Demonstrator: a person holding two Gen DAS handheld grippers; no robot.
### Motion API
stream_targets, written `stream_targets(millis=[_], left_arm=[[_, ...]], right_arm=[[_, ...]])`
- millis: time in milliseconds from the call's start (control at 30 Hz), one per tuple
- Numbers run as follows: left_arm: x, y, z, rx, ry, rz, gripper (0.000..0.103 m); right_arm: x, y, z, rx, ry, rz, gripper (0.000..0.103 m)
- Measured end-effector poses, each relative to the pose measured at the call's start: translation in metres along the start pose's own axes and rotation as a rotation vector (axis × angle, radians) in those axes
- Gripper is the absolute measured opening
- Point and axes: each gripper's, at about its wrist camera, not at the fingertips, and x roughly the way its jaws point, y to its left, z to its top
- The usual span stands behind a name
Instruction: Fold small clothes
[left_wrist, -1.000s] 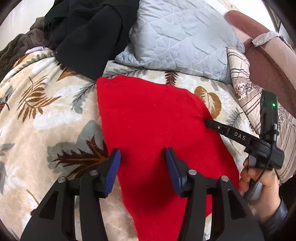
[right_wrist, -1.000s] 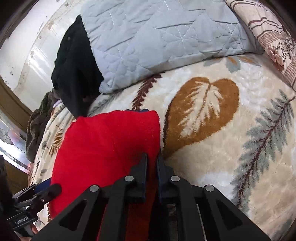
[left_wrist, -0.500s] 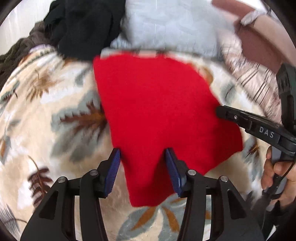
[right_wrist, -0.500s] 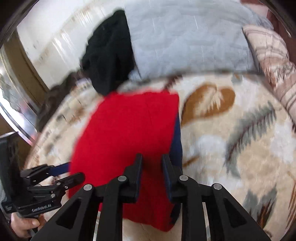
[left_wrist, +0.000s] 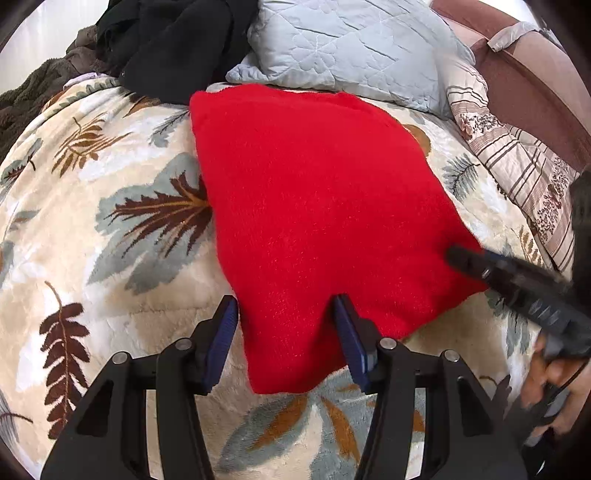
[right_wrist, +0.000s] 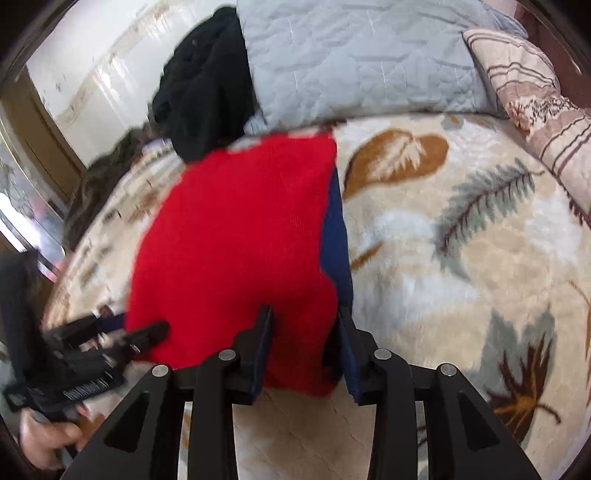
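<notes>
A red knit garment (left_wrist: 317, 206) lies folded flat on a leaf-patterned blanket (left_wrist: 110, 295). A dark blue layer (right_wrist: 334, 236) shows along its right edge. My left gripper (left_wrist: 286, 325) stands open over the garment's near corner, its blue pads clear of the cloth. My right gripper (right_wrist: 304, 332) is at the near right corner. Its jaws are opening, the red cloth lies between them, and the pads do not press on it. In the left wrist view the right gripper (left_wrist: 465, 260) is a blur at the garment's right edge. In the right wrist view the left gripper (right_wrist: 129, 326) is at the left.
A pale blue quilted pillow (left_wrist: 351, 44) and a black garment (left_wrist: 177, 48) lie just beyond the red one. A striped pillow (left_wrist: 517, 158) and a brown padded rest (left_wrist: 524, 85) are on the right. A dark fuzzy throw (left_wrist: 29, 96) lies far left. A hand (left_wrist: 554, 387) holds the right gripper.
The right gripper, shut on the red garment's edge a second ago, has opened. Both grippers have drawn back toward the garment's near end, so more of the garment shows.
</notes>
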Motion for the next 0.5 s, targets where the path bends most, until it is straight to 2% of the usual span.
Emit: stream_targets(millis=[33, 100, 233, 267, 333, 367, 400, 500], left_arm=[[0.000, 0.000, 0.000, 0.001, 0.001, 0.000, 0.054], [0.000, -0.002, -0.001, 0.008, -0.001, 0.007, 0.054], [-0.006, 0.003, 0.001, -0.006, -0.002, -0.020, 0.054], [-0.008, 0.006, 0.002, -0.018, -0.002, -0.031, 0.058], [-0.013, 0.014, 0.005, -0.055, -0.009, -0.051, 0.069], [-0.014, 0.018, 0.007, -0.075, -0.013, -0.058, 0.076], [-0.016, 0.024, 0.011, -0.105, -0.014, -0.068, 0.077], [-0.015, 0.036, 0.021, -0.173, -0.003, -0.093, 0.077]], right_arm=[[0.005, 0.000, -0.004, -0.012, -0.003, -0.016, 0.036], [0.009, -0.002, -0.005, -0.014, 0.001, -0.027, 0.044], [0.004, -0.012, 0.001, 0.044, 0.012, 0.016, 0.044], [0.000, -0.012, 0.002, 0.044, 0.000, 0.020, 0.045], [-0.007, -0.014, 0.007, 0.050, -0.025, 0.047, 0.055], [-0.009, -0.015, 0.009, 0.055, -0.031, 0.057, 0.065], [-0.011, -0.017, 0.014, 0.066, -0.039, 0.075, 0.069], [-0.009, -0.023, 0.027, 0.101, -0.045, 0.112, 0.069]])
